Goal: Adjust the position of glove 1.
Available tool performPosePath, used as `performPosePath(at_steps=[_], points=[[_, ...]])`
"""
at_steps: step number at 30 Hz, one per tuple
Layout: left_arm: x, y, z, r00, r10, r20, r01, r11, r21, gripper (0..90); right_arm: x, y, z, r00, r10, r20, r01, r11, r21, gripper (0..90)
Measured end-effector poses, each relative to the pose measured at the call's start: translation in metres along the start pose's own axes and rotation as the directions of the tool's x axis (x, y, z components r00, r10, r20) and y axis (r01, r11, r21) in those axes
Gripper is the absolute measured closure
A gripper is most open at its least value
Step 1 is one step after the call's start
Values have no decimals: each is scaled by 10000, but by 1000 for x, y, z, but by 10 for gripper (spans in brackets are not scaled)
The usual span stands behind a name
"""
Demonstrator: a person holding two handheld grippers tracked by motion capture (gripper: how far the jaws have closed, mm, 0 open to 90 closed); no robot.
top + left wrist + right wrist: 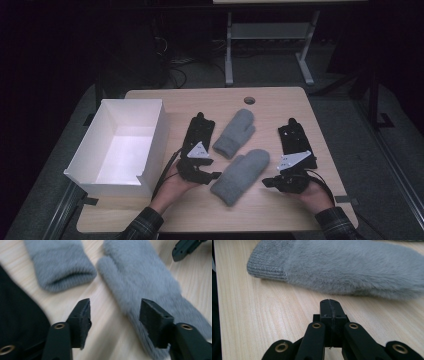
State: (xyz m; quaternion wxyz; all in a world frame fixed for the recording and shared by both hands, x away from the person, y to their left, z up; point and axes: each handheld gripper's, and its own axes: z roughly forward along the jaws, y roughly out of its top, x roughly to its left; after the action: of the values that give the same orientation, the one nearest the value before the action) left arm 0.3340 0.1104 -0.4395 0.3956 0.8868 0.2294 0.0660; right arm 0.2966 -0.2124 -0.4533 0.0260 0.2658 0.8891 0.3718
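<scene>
Two grey fuzzy mittens lie mid-table. The far mitten (234, 132) (60, 265) turns its cuff toward me. The near mitten (241, 175) (140, 277) (352, 272) lies slantwise, cuff toward the front edge. My left gripper (216, 175) (115, 315) points right at the near mitten's thumb side. Its jaws stand apart over bare wood, with the mitten's edge just behind the right jaw and no pad pressing on it. My right gripper (265, 182) (330, 305) points left, shut and empty, a short way from the near mitten's side.
An open white box (150, 145) stands at the table's left. Two dark flat items, gloves by the look, lie beside the mittens, one left (200, 130) and one right (295, 140). A cable hole (249, 100) sits near the far edge. Another table's legs (229, 50) stand behind.
</scene>
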Motion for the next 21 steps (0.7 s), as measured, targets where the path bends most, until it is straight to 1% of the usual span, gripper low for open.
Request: performPosePath(at_steps=[3,4,6,8,9,10,11,12,13,14,15,16,17,18,19,21], points=[[1,10,9,9999,-100,-14,100,9999,-19,481,2,0,2,10000,-68,30,68,9999,89,900],[2,13,12,9999,-163,47,163,9999,20,508,2,1,2,9999,-112,7,112,9999,110,900],[4,19,19,9994,-286,184,284,9996,85,527,2,1,4,9998,-216,22,216,9996,161,900],[4,22,25,9988,-416,271,415,9991,40,543,2,1,5,9999,-166,-47,167,9997,184,900],[4,23,28,9988,-370,311,364,9992,182,544,2,2,6,9997,-226,-81,227,9996,184,900],[3,23,32,9987,-424,295,419,9990,179,544,2,2,7,9996,-260,-91,262,9995,198,900],[3,22,35,9991,-329,263,319,9987,386,544,3,3,7,9995,-312,-98,314,9993,223,900],[3,21,38,9992,-345,223,335,9984,453,541,3,3,8,9993,-359,-126,362,9991,226,900],[4,20,40,9992,-233,316,211,9974,691,541,4,4,8,9995,-289,-139,292,9992,273,900],[3,19,42,9988,-342,346,320,9974,643,545,4,4,9,9992,-379,-122,383,9988,292,900],[2,19,43,9987,-349,359,324,9972,675,552,5,4,9,9992,-340,-193,345,9990,282,900],[2,19,43,9987,-269,434,233,9964,811,566,5,5,9,9985,-531,-133,534,9982,289,900],[2,19,44,9986,-205,496,160,9958,898,589,6,5,10,9989,-428,-213,434,9987,250,900],[1,18,45,9982,-216,555,162,9953,958,612,6,5,10,9987,-458,-224,463,9986,236,900],[0,18,47,9974,-358,628,299,9952,927,629,6,5,11,9986,-477,-224,483,9986,238,900],[0,18,50,9955,-455,827,373,9945,979,700,7,6,11,9988,-434,-243,441,9986,283,900]])
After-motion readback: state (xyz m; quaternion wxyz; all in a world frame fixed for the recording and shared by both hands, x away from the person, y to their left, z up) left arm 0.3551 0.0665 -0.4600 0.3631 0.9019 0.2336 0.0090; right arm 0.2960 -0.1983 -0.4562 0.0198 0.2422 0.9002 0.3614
